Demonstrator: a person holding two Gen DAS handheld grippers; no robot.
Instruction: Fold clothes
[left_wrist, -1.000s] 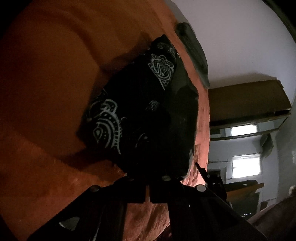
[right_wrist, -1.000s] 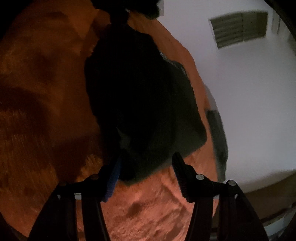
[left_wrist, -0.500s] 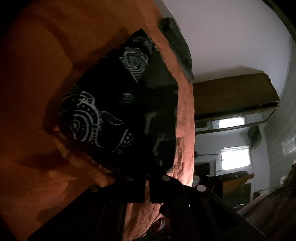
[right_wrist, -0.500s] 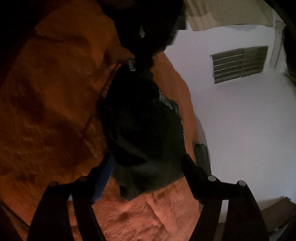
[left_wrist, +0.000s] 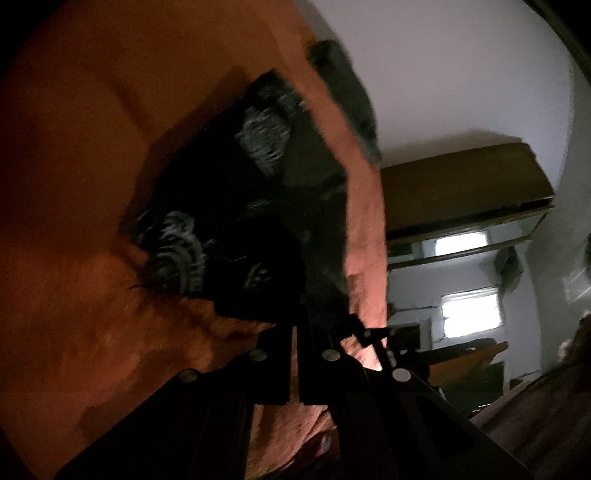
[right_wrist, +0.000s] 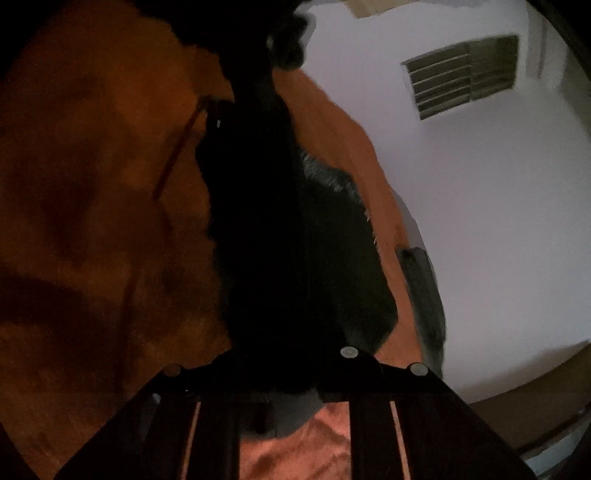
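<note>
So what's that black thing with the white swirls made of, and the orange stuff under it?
The black garment looks like thin woven cloth, matt, with a printed white paisley pattern; it creases softly. The orange blanket seems fuzzy fleece, judging by its napped, rumpled surface.

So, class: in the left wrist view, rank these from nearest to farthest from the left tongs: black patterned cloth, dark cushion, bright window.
1. Black patterned cloth: pinched at the left tongs.
2. Dark cushion: beyond the cloth, at the orange bedspread's far edge.
3. Bright window: across the room, right.
</note>
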